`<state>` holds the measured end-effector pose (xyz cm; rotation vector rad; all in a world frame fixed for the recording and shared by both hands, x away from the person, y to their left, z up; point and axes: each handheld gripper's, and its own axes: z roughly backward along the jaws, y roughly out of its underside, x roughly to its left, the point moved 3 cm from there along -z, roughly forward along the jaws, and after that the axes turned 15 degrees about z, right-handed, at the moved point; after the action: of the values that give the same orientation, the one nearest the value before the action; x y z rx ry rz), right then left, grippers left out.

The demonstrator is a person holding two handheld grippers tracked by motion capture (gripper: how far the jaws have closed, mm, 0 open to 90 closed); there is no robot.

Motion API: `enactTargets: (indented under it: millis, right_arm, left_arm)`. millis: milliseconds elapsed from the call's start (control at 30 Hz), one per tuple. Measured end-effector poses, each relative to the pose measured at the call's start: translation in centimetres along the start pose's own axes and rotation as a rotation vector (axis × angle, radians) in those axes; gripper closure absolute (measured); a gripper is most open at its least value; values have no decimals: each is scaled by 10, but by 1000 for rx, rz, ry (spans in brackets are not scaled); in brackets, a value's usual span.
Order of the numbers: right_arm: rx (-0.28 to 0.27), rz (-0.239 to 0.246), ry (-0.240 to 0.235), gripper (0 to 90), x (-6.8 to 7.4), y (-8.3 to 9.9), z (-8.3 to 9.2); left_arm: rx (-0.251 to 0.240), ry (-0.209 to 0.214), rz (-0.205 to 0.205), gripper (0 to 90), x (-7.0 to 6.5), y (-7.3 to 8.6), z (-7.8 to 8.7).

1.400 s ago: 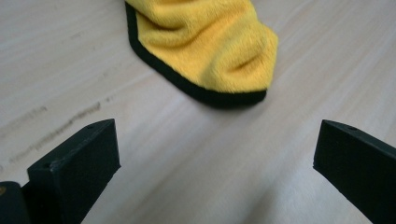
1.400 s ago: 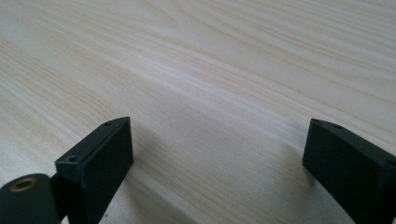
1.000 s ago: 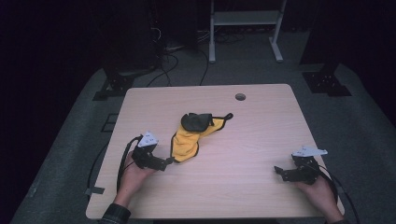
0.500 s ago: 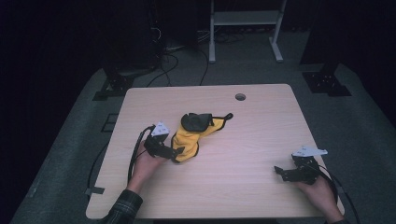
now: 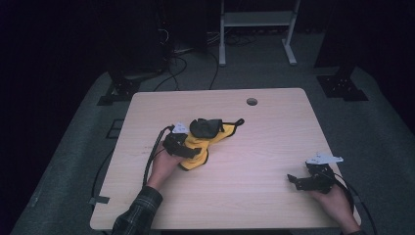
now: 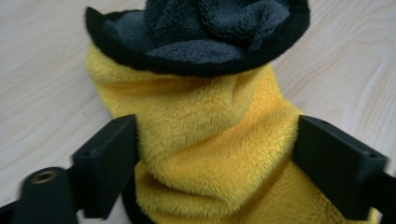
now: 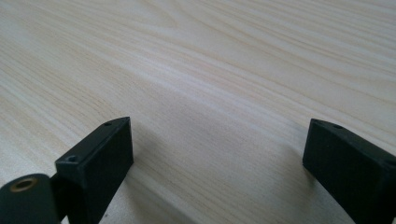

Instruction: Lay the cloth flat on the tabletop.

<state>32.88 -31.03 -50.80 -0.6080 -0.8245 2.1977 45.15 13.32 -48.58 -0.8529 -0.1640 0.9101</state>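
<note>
Since the earlier frame our left gripper (image 5: pixel 195 152) had reached the yellow cloth (image 6: pixel 219 140), jaws just closing, touching both flanks. We judged a deeper, centred bite advisable. Our right gripper (image 5: pixel 298 180) rested wide open, empty, on the table (image 5: pixel 274 127).

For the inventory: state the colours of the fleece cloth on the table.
Yellow fleece cloth with dark grey, black-edged part; clearest in the left gripper view.

1. Left gripper (image 5: pixel 188 147): held low in the left hand (image 5: pixel 164 164), forearm entering from the bottom edge. Its fingers (image 6: pixel 109 158) have just been closing and now touch both flanks of the yellow cloth (image 6: pixel 215 154).
2. Right gripper (image 5: pixel 303 180): held low in the right hand (image 5: pixel 333 198), fingers (image 7: pixel 100 156) wide apart, nothing between.
</note>
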Motion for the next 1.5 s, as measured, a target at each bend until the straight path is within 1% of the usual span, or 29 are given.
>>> enactTargets:
  millis: [33, 100, 133, 167, 200, 233, 267, 300, 333, 367, 400, 467, 533, 633, 733, 767, 900, 933, 967, 1000, 1067, 1133, 1167, 1233, 1267, 1300, 1367, 1433, 1500]
  right_arm:
    - [0, 0, 0, 76, 0, 0, 0]
    - [0, 0, 0, 75, 0, 0, 0]
    - [0, 0, 0, 75, 0, 0, 0]
    - [0, 0, 0, 76, 0, 0, 0]
    - [0, 0, 0, 76, 0, 0, 0]
    - [0, 0, 0, 75, 0, 0, 0]
    - [0, 0, 0, 75, 0, 0, 0]
    - [0, 0, 0, 75, 0, 0, 0]
    - [0, 0, 0, 75, 0, 0, 0]
    - [0, 0, 0, 75, 0, 0, 0]
    - [0, 0, 0, 76, 0, 0, 0]
    - [0, 0, 0, 75, 0, 0, 0]
    - [0, 0, 0, 75, 0, 0, 0]
    - [0, 0, 0, 75, 0, 0, 0]
    - [0, 0, 0, 75, 0, 0, 0]
    - [0, 0, 0, 76, 0, 0, 0]
    - [1, 0, 0, 76, 0, 0, 0]
    - [1, 0, 0, 76, 0, 0, 0]
    - [1, 0, 0, 75, 0, 0, 0]
    - [1, 0, 0, 75, 0, 0, 0]
    - [1, 0, 0, 76, 0, 0, 0]
    - [1, 0, 0, 76, 0, 0, 0]
    - [1, 0, 0, 76, 0, 0, 0]
    - [1, 0, 0, 76, 0, 0, 0]
    - [1, 0, 0, 76, 0, 0, 0]
    - [1, 0, 0, 75, 0, 0, 0]
    - [1, 0, 0, 75, 0, 0, 0]
    - [0, 1, 0, 75, 0, 0, 0]
    - [1, 0, 1, 75, 0, 0, 0]
  left_arm:
    - [-3, 3, -5, 267, 0, 0, 0]
    - [-7, 3, -12, 434, -1, 0, 0]
    - [-8, 1, -18, 434, -2, -1, 0]
    - [-12, 0, -33, 572, -4, -2, 2]
    - [-12, 0, -33, 617, -4, -2, 2]
    - [-9, 22, -41, 659, -6, -2, 4]
    - [-6, 44, -40, 695, -8, -2, 5]
    - [-6, 44, -40, 726, -8, -2, 5]
    - [6, 79, -51, 747, -14, -2, 7]
    - [6, 79, -51, 758, -14, -2, 7]
    - [18, 110, -76, 764, -21, -1, 8]
    - [35, 135, -107, 768, -31, 0, 10]
    - [38, 164, -128, 774, -40, 3, 14]
    - [51, 195, -158, 776, -52, 9, 20]
    - [54, 215, -166, 779, -59, 13, 24]
    - [60, 237, -172, 780, -65, 16, 27]
    - [71, 283, -185, 780, -79, 26, 33]
    - [71, 283, -185, 780, -79, 26, 33]
    - [83, 306, -193, 780, -88, 32, 36]
    - [86, 319, -198, 780, -92, 35, 38]
    - [100, 341, -211, 779, -101, 42, 41]
    - [104, 351, -225, 769, -109, 48, 45]
    - [100, 349, -231, 736, -112, 50, 48]
    - [84, 343, -254, 623, -119, 51, 56]
    - [84, 343, -254, 590, -119, 51, 56]
    - [45, 350, -267, 567, -126, 47, 67]
    - [-2, 361, -279, 547, -133, 39, 79]
    - [-46, 355, -292, 533, -140, 30, 87]
    - [-74, 349, -293, 520, -145, 23, 89]
